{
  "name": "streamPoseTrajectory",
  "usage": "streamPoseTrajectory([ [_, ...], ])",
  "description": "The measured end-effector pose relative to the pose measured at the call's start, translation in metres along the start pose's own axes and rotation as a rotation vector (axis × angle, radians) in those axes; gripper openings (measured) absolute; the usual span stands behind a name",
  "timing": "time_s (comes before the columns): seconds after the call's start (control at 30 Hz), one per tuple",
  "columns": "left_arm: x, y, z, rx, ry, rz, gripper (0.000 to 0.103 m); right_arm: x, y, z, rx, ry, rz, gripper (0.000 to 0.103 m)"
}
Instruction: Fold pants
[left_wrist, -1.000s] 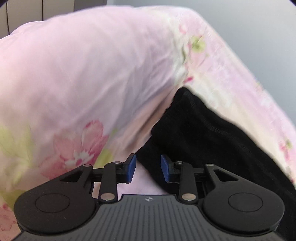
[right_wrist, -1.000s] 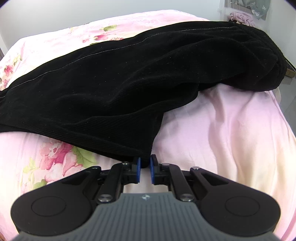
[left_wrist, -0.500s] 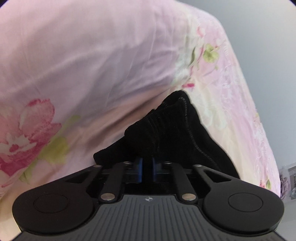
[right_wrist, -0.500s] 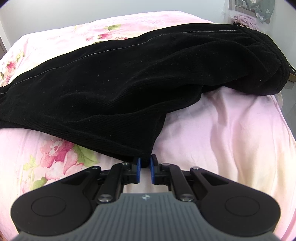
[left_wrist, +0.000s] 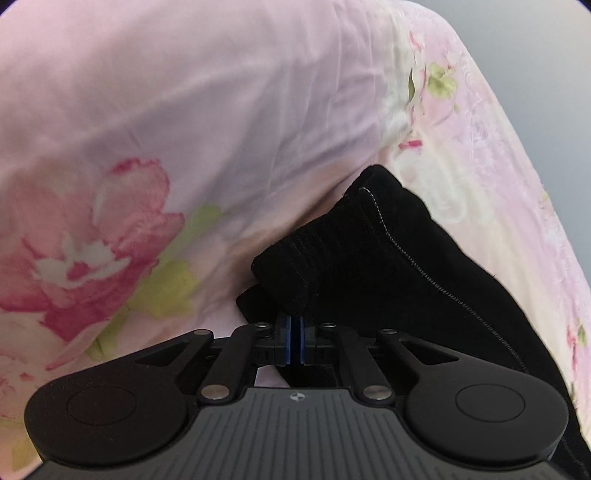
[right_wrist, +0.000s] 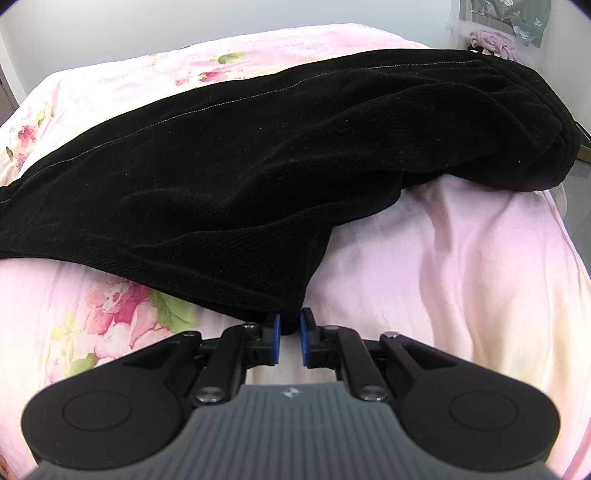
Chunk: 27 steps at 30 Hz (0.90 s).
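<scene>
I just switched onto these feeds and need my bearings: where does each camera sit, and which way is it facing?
Left wrist: on the left gripper, looking along shut fingers at a bunched cuff of the black pants on the pink floral bedsheet; only gripper linkage shows.
Right wrist: on the right gripper, facing across the bed at the pants spread lengthwise; its fingers pinch a hem corner.
Shared: the pants and the bedsheet; neither gripper shows in the other's view.

pink bedsheet (right_wrist: 461, 258) open right, pants (right_wrist: 258, 177) left
</scene>
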<state>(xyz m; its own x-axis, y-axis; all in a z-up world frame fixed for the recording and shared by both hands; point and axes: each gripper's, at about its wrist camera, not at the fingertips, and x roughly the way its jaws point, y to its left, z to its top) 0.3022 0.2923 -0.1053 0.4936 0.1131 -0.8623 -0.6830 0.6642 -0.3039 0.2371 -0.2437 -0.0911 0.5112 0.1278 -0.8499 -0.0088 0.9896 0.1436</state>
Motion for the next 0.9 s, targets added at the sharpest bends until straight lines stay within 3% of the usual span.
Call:
streamPoseTrajectory([
  [0.07,-0.002,-0.007,0.000,0.049,-0.006,0.026,0.013,-0.001,-0.001,0.003,-0.002,0.021,0.016,0.007],
  [0.13,-0.009,-0.012,0.000,0.088,-0.014,0.026,0.016,-0.008,-0.006,0.006,0.003,0.027,0.029,0.017],
  [0.17,-0.014,-0.013,0.000,0.095,-0.019,0.022,0.023,-0.014,-0.011,0.007,0.009,0.023,0.040,0.026],
  [0.2,-0.019,-0.012,-0.002,0.098,-0.016,0.018,0.042,-0.021,-0.019,0.009,0.025,0.020,0.052,0.033],
  [0.27,-0.027,-0.009,-0.007,0.087,-0.021,0.040,0.073,-0.033,-0.037,0.014,0.070,0.000,0.051,0.034],
  [0.37,-0.040,-0.008,-0.022,0.106,-0.046,0.014,0.068,-0.051,-0.078,0.026,0.174,-0.055,0.032,0.037],
  [0.47,-0.049,-0.011,-0.035,0.086,-0.044,-0.036,0.068,-0.064,-0.134,0.040,0.355,-0.109,0.008,0.051],
  [0.6,-0.055,-0.027,-0.048,0.089,-0.041,-0.057,0.068,-0.072,-0.211,0.052,0.599,-0.205,0.002,0.054],
  [0.73,-0.052,-0.047,-0.064,0.114,-0.027,-0.039,0.068,-0.054,-0.273,0.054,0.832,-0.268,0.115,0.058],
  [0.8,-0.049,-0.057,-0.071,0.114,-0.021,-0.028,0.068,-0.034,-0.292,0.053,0.912,-0.257,0.192,0.071],
  [0.9,-0.041,-0.068,-0.080,0.095,-0.015,-0.016,0.068,0.002,-0.312,0.044,1.047,-0.239,0.310,0.076],
])
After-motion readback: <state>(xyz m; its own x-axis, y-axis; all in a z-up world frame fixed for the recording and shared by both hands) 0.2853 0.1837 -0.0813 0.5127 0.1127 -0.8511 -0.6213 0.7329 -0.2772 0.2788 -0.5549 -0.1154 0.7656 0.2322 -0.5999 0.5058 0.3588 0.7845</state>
